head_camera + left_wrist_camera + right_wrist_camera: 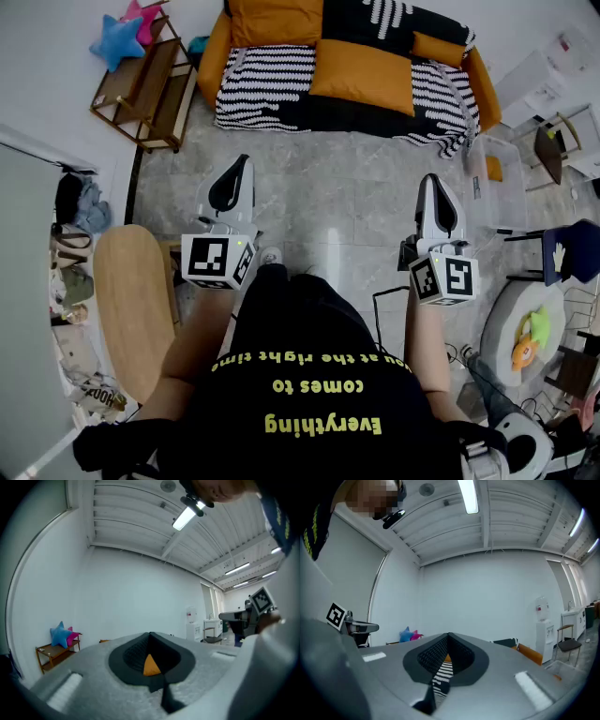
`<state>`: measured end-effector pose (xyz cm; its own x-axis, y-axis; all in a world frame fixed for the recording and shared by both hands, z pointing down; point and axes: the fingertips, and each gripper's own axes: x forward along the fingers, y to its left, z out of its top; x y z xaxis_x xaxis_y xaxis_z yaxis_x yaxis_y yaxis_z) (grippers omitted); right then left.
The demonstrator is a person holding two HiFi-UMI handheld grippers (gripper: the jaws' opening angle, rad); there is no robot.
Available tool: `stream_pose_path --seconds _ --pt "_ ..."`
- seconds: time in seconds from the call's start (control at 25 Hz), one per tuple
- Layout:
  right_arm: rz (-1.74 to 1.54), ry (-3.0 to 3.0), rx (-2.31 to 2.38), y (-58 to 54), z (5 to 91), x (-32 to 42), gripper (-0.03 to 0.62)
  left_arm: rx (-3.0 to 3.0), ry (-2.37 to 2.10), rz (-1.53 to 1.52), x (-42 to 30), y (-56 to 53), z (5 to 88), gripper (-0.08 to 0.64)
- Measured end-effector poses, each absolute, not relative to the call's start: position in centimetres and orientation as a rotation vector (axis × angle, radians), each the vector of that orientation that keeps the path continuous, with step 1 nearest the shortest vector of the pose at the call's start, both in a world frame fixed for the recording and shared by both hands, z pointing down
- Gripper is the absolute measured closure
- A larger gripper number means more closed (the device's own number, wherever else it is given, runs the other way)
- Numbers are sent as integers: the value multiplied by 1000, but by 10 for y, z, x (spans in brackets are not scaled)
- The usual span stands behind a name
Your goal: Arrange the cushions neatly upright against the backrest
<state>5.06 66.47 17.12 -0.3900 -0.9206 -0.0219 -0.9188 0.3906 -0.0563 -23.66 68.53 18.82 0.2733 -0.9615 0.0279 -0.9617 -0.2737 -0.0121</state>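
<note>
Head view: left gripper (241, 162) and right gripper (429, 180), jaws pressed together and empty, hover over open floor (337, 187), well short of the sofa (267, 89) front edge and its cushions (361, 75)

I'm seeing soft, matt cloth on the orange cushions (361, 75) beyond my fingers (242, 167). Beneath them, I'm looking at glossy grey floor tiles (328, 187).
</note>
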Motion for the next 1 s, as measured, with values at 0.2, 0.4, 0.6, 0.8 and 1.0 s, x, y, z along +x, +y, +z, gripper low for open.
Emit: stream_pose_path --seconds 0.2,0.4,0.6,0.8,1.0 --pt "-69 2594 -1695 668 173 56 583 2516 -1867 46 -222 686 189 560" --pt "-99 2565 -1680 671 172 64 581 2490 -1859 58 -211 685 193 560" --pt "-60 2604 -1646 675 173 64 581 2531 -1795 13 -189 686 193 563" --pt "-138 2584 -1654 668 187 68 581 2547 -1730 -24 -173 678 195 563" --pt "-136 2596 -1664 651 189 61 581 2543 -1690 -35 -171 658 201 563"
